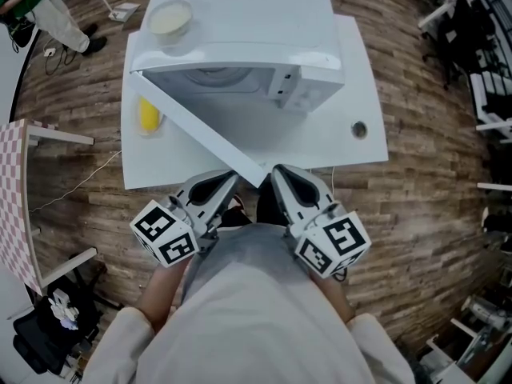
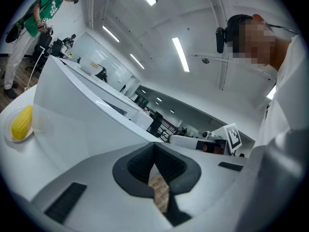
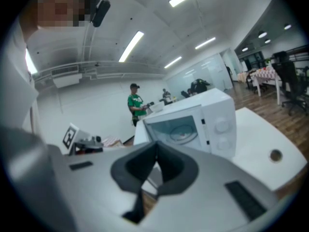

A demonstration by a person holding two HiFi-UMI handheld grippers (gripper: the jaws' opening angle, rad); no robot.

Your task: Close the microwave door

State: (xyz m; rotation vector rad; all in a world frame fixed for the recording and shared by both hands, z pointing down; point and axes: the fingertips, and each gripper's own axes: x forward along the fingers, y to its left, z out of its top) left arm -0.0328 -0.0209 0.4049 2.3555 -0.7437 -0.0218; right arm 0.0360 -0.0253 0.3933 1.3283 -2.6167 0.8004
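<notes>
the microwave door (image 1: 200, 130) stands swung wide open, hinged at the left side of the white microwave (image 1: 240, 30) and slanting out over the white table (image 1: 352, 94) toward the person, its free edge reaching the table's near rim. in the left gripper view the door (image 2: 82, 120) fills the left side as a broad pale slab. in the right gripper view the open cavity shows a glass turntable (image 3: 181, 132), with 2 knobs (image 3: 220, 127) on the panel to its right.

the free edge of the door ends between the tips of the 2 grippers in the head view; whether either touches it cannot be told. the left gripper (image 1: 230, 178) has its jaws pressed together at the tips, nothing between them, only a sliver of wood floor showing through the gap below the pads (image 2: 140, 166). the right gripper (image 1: 278, 173) is likewise clenched tip to tip and empty, pointing at the microwave front. both are held low in front of the person's body, each with its marker cube (image 1: 164, 232) nearest the camera.

a pale bowl (image 1: 170, 20) sits on top of the microwave at its left rear corner. a yellow item on a plate (image 1: 148, 114) lies on the table left of the microwave, behind the open door. a round hole (image 1: 358, 129) is in the tabletop to the right. a person in green (image 3: 135, 105) stands well beyond the table.
</notes>
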